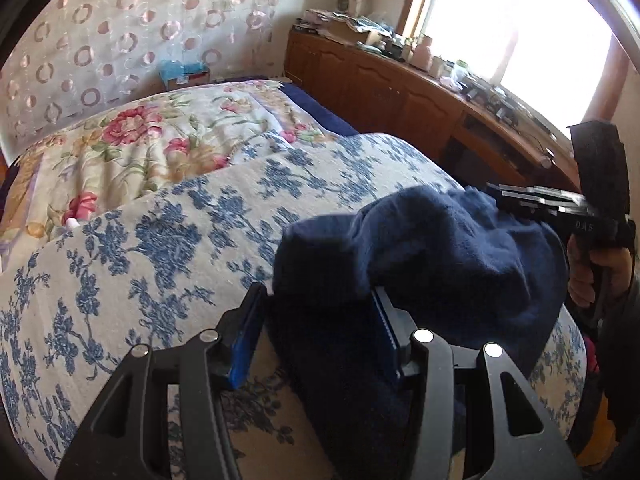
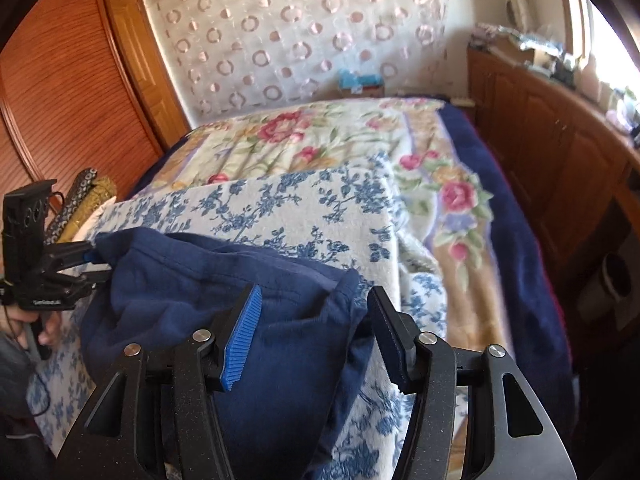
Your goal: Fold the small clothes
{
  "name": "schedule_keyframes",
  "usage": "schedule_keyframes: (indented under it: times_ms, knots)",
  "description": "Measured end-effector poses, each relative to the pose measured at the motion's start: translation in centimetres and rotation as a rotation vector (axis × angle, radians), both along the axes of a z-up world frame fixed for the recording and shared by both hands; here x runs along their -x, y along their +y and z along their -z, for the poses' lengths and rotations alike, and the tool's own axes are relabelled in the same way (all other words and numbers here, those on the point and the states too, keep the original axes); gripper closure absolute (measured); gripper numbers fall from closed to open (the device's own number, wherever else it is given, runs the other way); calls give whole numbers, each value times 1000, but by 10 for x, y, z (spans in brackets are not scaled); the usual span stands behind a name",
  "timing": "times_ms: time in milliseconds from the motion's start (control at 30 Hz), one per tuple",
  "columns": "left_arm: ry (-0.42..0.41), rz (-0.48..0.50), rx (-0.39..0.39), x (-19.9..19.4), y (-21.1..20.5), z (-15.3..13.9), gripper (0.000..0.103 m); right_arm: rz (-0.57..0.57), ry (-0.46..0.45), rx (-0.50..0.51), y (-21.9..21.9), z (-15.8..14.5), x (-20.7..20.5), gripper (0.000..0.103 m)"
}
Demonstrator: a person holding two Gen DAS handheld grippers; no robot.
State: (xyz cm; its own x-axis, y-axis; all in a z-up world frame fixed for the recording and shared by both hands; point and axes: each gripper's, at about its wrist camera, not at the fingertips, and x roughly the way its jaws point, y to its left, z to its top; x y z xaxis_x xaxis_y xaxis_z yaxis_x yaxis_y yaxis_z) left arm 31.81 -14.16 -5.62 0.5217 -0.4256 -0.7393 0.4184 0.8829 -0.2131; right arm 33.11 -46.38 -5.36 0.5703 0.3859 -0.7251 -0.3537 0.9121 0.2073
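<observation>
A small navy blue garment (image 1: pixel 440 248) lies bunched on the blue-flowered white blanket (image 1: pixel 160 248) at the near end of the bed. My left gripper (image 1: pixel 320 304) is open, its jaws wide apart with the garment's left end between them. My right gripper (image 2: pixel 314 304) is open too, with the garment's right edge (image 2: pixel 304 320) between its jaws. Each gripper shows in the other's view: the right one (image 1: pixel 496 196) at the garment's far side, the left one (image 2: pixel 94 264) at its left corner.
A flowered quilt (image 1: pixel 132 148) covers the far half of the bed. A long wooden cabinet (image 1: pixel 400 88) with clutter on top runs under the bright window on the right. Wooden wardrobe doors (image 2: pixel 68 80) stand at the left. A patterned curtain (image 2: pixel 304 40) hangs behind the bed.
</observation>
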Motion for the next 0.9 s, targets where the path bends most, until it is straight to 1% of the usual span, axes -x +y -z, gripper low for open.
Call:
schedule_keyframes:
  times_ms: [33,100,200,267,300,333,400,500,600,667,700,733,767,800,867,900]
  knots:
    - [-2,-9,-1,-3,1,0,53,-6,9,-6,0,2,-1,60]
    - [-12,-22,-23,-6,2,1,53,-31,11,-20,2,3,0,93]
    - [-26,-37,-38,-7,3,1,53,-17,-64,-16,-1,-3,7,98]
    - [-45,-53,-44,-4,5,-2,53,26,-119,7,-4,-9,11,99]
    - [-55,-65,-46,-4,6,-3,53,63,-145,34,-6,-12,12,99]
    - [-66,-80,-50,-3,8,-5,53,99,-156,49,-9,-14,12,99]
    - [-70,-100,-61,-3,13,-6,53,96,-133,68,-8,-11,10,99]
    - [-53,-92,-52,-1,17,-6,53,88,-132,77,-4,-10,11,99]
    - [-14,-65,-35,2,18,-2,53,111,-150,83,-6,-17,13,99]
    - [7,-47,-30,4,17,3,53,130,-162,77,-9,-21,16,91]
    - [10,-44,-39,4,15,6,53,125,-160,72,-10,-22,17,84]
    - [23,-39,-50,4,13,10,53,116,-156,72,-10,-22,18,79]
    - [37,-34,-45,3,13,14,53,110,-158,77,-10,-22,21,70]
    - [47,-32,-36,2,12,15,53,110,-158,84,-9,-21,23,64]
    - [59,-37,-15,0,13,16,53,104,-146,92,-7,-19,28,60]
    - [61,-38,-12,0,13,16,53,102,-137,96,-6,-18,31,55]
